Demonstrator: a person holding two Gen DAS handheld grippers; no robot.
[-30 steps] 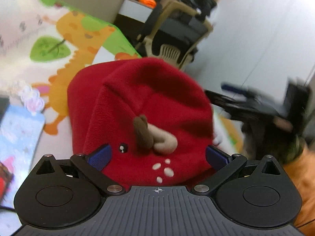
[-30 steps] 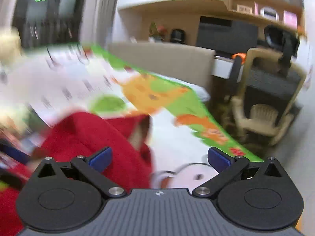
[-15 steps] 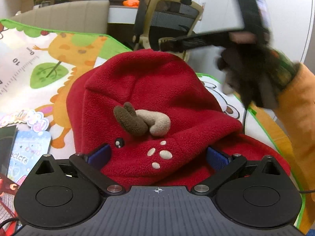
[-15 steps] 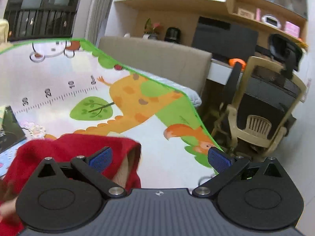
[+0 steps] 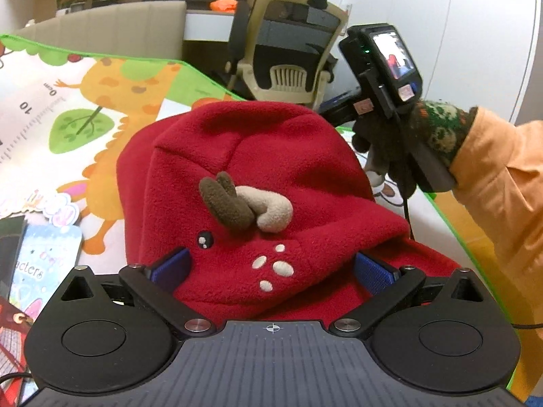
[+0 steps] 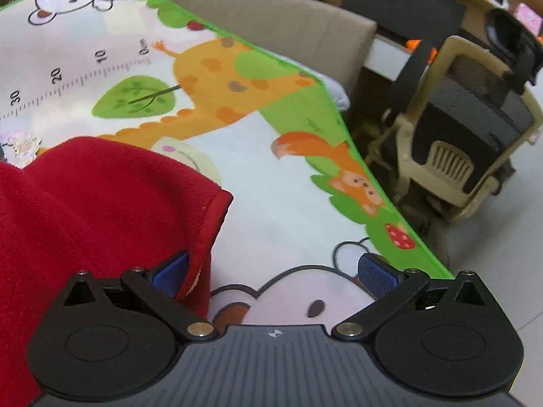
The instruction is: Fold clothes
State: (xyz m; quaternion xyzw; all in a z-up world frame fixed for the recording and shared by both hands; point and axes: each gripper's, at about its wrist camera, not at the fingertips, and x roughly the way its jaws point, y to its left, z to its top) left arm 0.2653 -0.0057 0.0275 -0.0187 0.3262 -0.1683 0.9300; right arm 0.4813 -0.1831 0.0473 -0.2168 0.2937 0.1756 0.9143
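Observation:
A red fleece hooded garment, with a brown and beige antler, a black eye and white spots, lies bunched on the cartoon play mat. My left gripper is open, its blue pads wide apart with the fleece lying between them. My right gripper is open too. Its left pad touches the hem of the red fleece, and bare mat lies under the rest of it. In the left wrist view, a gloved hand in an orange sleeve holds the right gripper's body just right of the hood.
A beige office chair stands past the mat's green far edge, and a padded beige backrest runs behind it. Picture books lie at the left of the garment. The mat's right edge drops to a pale floor.
The right gripper swung up over the garment, then came down at its right side, close to the hem. The fleece has settled lower between my left fingers.

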